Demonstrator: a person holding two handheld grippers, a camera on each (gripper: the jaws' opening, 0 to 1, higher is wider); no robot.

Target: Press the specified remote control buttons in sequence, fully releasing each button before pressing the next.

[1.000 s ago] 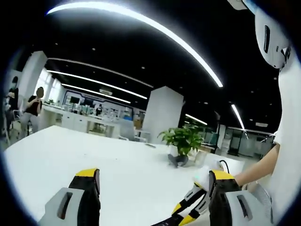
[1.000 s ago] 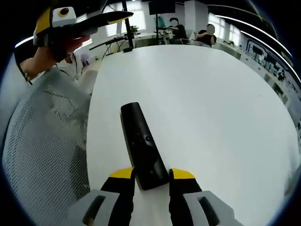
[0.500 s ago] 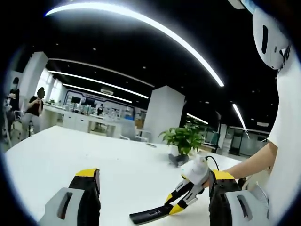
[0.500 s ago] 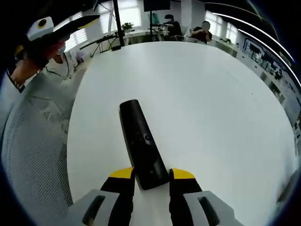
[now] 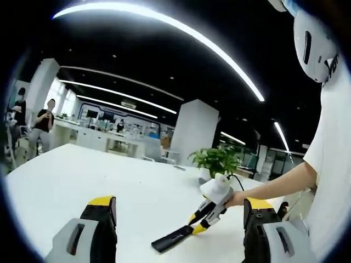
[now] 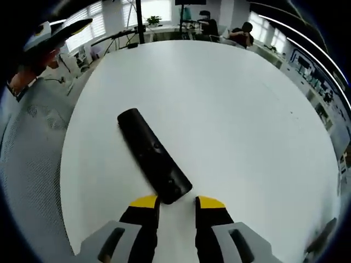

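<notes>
Between the right tool's tips: near end of the black remote [image 6: 153,156], lying slantwise on the white bench [image 6: 236,120].
Right tool [image 6: 176,202]: yellow tips close at either side of the remote's end; cannot tell whether they clamp it.
Left tool [image 5: 178,203]: jaws wide apart, gripping nothing, raised above the bench.
Farther off: potted plant [image 5: 219,160] on the bench's far edge.

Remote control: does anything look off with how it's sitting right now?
The remote control lies slanted on the white table, its near end just at the right gripper tips, not squarely between the jaws. No damage shows. The left gripper is open, aimed across the room rather than at it.
</notes>
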